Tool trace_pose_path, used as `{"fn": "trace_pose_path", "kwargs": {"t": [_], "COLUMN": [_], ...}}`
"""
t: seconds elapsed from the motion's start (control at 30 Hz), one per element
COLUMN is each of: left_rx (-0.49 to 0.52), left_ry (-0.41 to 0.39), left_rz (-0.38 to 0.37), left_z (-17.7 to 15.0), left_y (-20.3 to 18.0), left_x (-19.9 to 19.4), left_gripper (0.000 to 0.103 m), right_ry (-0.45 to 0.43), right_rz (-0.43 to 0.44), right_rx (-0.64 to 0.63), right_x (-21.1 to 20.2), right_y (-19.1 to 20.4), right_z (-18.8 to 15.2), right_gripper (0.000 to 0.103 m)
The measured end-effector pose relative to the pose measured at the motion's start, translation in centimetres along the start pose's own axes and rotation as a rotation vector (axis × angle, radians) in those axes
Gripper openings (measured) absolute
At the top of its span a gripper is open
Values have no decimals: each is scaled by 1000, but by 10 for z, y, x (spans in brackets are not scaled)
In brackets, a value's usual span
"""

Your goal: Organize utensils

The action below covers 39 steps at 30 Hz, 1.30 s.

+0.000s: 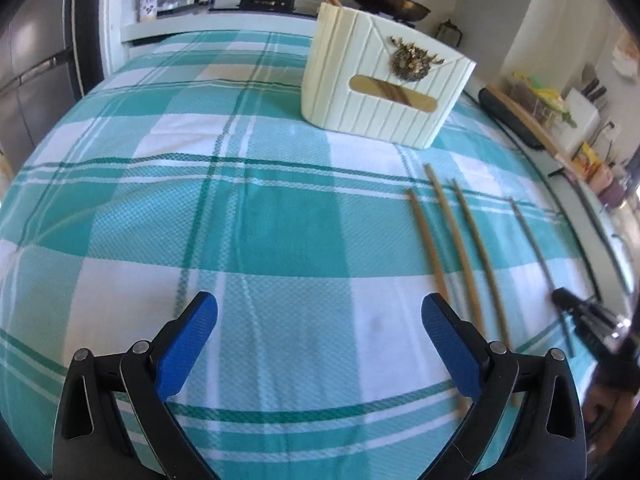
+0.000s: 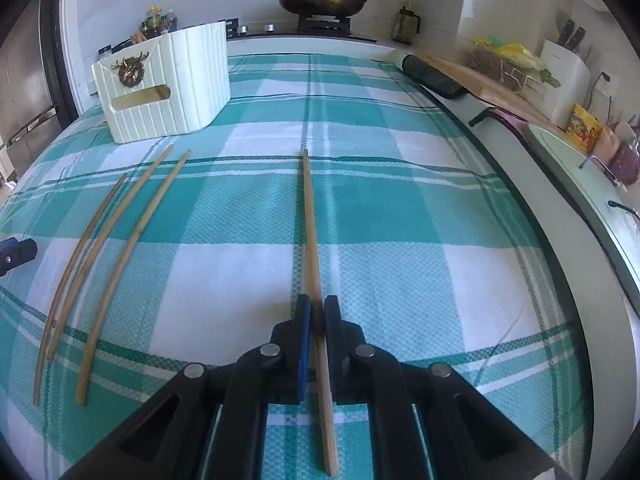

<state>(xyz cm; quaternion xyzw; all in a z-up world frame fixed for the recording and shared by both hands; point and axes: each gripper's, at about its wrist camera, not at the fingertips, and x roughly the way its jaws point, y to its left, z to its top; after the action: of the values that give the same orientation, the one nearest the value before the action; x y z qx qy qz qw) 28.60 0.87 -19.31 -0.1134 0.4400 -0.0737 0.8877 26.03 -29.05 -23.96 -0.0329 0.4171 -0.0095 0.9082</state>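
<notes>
Right claw (image 2: 317, 312) is clamped on a single wooden chopstick (image 2: 310, 220), which runs up the centre of the right wrist view from btwn the jaws toward mid-frame, its back end poking out at the bottom edge. That stick lies along the teal-and-white checked cloth (image 2: 400, 200) over the counter. Left claw (image 1: 319, 320) sits at the bottom of the left wrist view w/ its blue pads spread wide, nothing btwn them, over bare cloth. Three more chopsticks (image 2: 116, 248) lie side by side on the cloth at the left of the right wrist view; same three show right of centre in the left wrist view, just beside the left claw's right finger. The cream ribbed utensil holder (image 1: 384, 76) stands upright in the upper middle of the left wrist view, w/ a couple of sticks poking out its top. A pan w/ lid (image 2: 322, 2) sits on the stove at the top of the frame.
</notes>
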Motion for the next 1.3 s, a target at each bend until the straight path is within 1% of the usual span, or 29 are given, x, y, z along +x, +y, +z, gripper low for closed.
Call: {"fn": "trace_pose_path", "kwargs": {"t": [0.03, 0.07, 0.17, 0.23, 0.3, 0.4, 0.47, 0.5, 0.53, 0.57, 0.6, 0.63, 0.67, 0.7, 0.73, 0.8, 1.0, 1.1, 1.2, 1.27, 1.3], "left_rx": [-3, 2, 22, 41, 64, 85, 122, 143, 168, 185, 194, 201, 208, 211, 208, 186, 141, 131, 126, 124, 124], "left_ry": [-2, -4, 2, 11, 19, 36, 31, 28, 20, 8, 1, -4, -8, -10, -9, -8, -5, 1, 3, 5, 3], "left_rz": [-20, -22, 0, 28, 73, 103, 138, 154, 167, 163, 152, 151, 158, 162, 161, 155, 192, 183, 163, 154, 148], "left_z": [2, 3, 6, 5, 4, 0, -3, -6, -8, -9, -10, -10, -11, -11, -11, -11, -8, -8, -9, -10, -10], "left_y": [-8, -15, -35, -46, -54, -62, -68, -70, -73, -74, -74, -74, -73, -72, -68, -59, -17, 4, 18, 24, 26], "left_x": [-2, -3, 4, 13, 23, 34, 37, 37, 36, 34, 31, 29, 27, 25, 24, 20, 8, 2, -3, -5, -5], "left_gripper": [102, 102, 102, 102, 102, 101, 99, 91, 80, 74, 57, 48, 27, 9, 7, 5, 5, 5, 7, 23, 41], "right_ry": [-6, -9, -11, -13, -15, -15, -15, -15, -15, -15, -15, -15, -15, -14, -13, -13, -7, -3, -1, -2, 0], "right_rz": [4, 5, 1, 3, 13, 21, 20, 20, 22, 27, 32, 37, 39, 42, 46, 53, 21, 5, 12, 40, 51], "right_rx": [7, 10, 6, 6, 13, 19, 18, 18, 17, 13, 3, -9, -15, -15, -12, -1, 40, 45, 37, 27, 17], "right_x": [-1, -1, 0, -1, -1, -1, -1, -1, -1, -1, -1, -1, -1, -1, -1, -2, -5, -5, -7, -7, -6], "right_y": [-1, -1, 1, 2, -1, -3, -3, -3, -3, -3, -1, 0, 1, 1, 0, -2, -19, -28, -32, -32, -32], "right_z": [-1, -2, -1, -1, -2, -2, -2, -2, -2, -2, -2, -2, -2, -2, -2, -2, -6, -8, -9, -9, -8], "right_gripper": [7, 7, 8, 8, 8, 8, 8, 8, 8, 9, 9, 8, 7, 7, 7, 7, 6, 7, 8, 12, 25]}}
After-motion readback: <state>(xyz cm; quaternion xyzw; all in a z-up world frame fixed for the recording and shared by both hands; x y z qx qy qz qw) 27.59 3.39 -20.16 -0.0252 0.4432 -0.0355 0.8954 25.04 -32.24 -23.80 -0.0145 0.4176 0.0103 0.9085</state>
